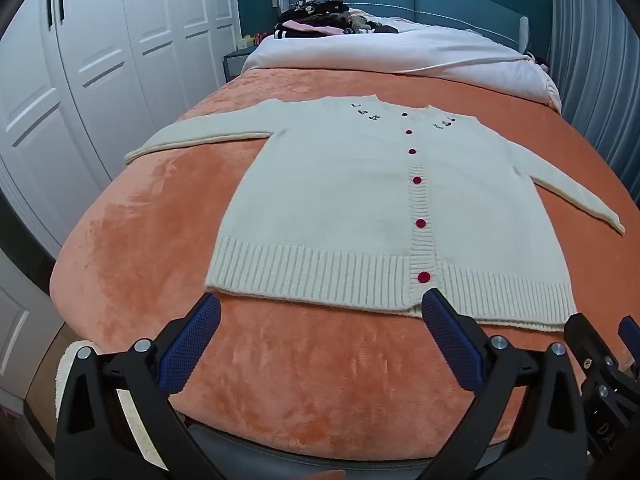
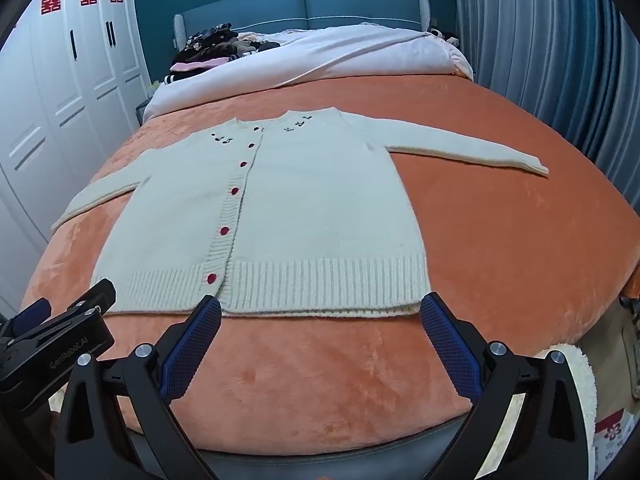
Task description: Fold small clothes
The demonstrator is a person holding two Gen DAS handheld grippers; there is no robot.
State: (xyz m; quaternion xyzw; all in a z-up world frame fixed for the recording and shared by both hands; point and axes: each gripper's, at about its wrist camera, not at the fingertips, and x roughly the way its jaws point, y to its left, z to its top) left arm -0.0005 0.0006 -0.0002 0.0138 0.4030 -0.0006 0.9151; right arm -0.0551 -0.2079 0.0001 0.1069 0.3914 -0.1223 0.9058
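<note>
A cream knitted cardigan (image 1: 340, 200) with dark red buttons lies flat, face up, on the orange blanket (image 1: 160, 240), both sleeves spread out to the sides. It also shows in the right wrist view (image 2: 312, 208). My left gripper (image 1: 320, 308) is open and empty, hovering just in front of the ribbed hem, left half. My right gripper (image 2: 320, 308) is open and empty, in front of the hem's right half. The right gripper also shows at the left wrist view's right edge (image 1: 600, 356).
A white duvet (image 1: 400, 52) is bunched at the head of the bed, with a pile of dark and pink clothes (image 1: 320, 20) by the blue headboard. White wardrobes (image 1: 100, 60) stand at the left, grey curtains (image 2: 560, 60) at the right. The bed's front edge is directly below the grippers.
</note>
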